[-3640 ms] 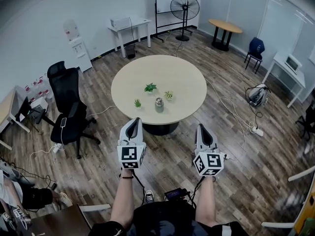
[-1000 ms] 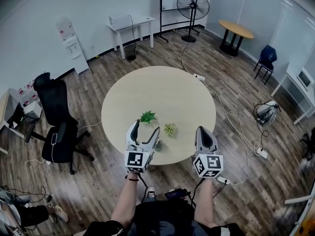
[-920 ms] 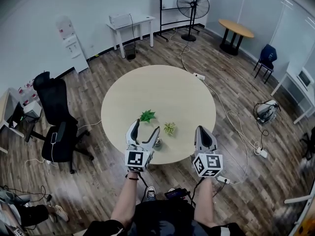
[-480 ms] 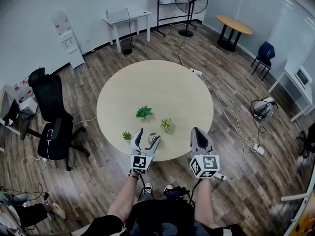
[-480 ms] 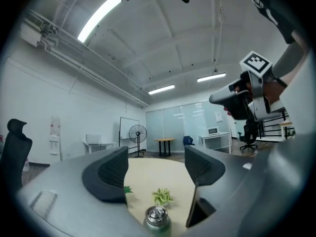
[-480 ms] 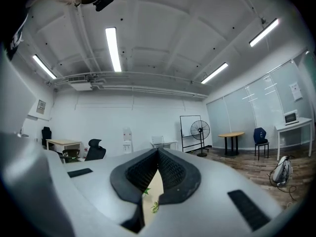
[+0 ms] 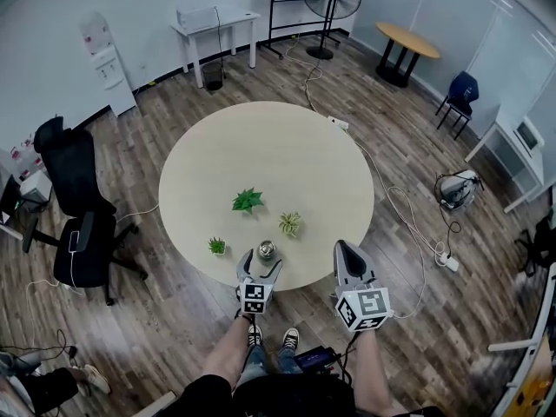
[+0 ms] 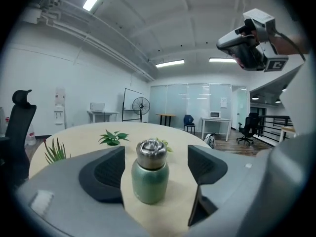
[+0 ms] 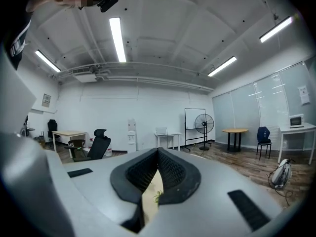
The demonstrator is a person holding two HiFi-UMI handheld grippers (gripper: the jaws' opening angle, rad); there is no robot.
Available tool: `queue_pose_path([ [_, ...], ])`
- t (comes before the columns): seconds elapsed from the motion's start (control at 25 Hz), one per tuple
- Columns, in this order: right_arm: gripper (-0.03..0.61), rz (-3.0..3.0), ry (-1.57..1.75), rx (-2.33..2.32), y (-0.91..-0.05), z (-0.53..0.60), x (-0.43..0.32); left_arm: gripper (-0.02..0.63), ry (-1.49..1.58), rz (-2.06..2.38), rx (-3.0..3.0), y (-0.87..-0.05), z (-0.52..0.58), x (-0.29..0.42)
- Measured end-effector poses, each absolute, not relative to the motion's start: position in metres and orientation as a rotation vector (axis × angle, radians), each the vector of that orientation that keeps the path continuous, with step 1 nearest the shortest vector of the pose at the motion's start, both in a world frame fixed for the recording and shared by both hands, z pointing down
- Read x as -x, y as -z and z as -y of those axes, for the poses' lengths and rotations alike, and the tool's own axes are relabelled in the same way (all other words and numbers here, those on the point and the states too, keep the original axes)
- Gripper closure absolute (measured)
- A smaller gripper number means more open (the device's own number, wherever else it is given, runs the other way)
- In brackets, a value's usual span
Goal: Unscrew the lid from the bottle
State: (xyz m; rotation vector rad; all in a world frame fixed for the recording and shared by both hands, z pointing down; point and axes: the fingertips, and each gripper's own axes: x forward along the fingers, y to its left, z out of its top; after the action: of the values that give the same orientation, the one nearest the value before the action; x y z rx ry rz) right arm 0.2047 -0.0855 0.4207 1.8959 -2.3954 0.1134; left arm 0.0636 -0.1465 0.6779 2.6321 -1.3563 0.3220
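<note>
The left gripper (image 7: pixel 260 266), lower in frame than a second ago, is being opened around the untouched green bottle (image 8: pixel 149 179); the right gripper (image 7: pixel 345 252) is being kept pressed together.

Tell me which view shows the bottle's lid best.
The left gripper view: the lid is close, centred and sharp atop the bottle. The head view shows it only as a tiny silver spot from above. The right gripper view does not show it.
</note>
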Motion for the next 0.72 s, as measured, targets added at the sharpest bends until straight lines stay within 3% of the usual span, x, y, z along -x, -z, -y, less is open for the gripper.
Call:
queue_pose_path([
  [0.56,0.575,2.390,-0.190,-1.837,-0.451,0.102,-0.187,0.187,-0.488,1.272,-2.596,-0.749,0.185,-0.079],
  [0.72,0.575,2.391,-0.193,-1.822,-0.454,0.108,-0.184,0.234,-0.513,1.240,-2.571,-0.757,0.188,-0.082],
])
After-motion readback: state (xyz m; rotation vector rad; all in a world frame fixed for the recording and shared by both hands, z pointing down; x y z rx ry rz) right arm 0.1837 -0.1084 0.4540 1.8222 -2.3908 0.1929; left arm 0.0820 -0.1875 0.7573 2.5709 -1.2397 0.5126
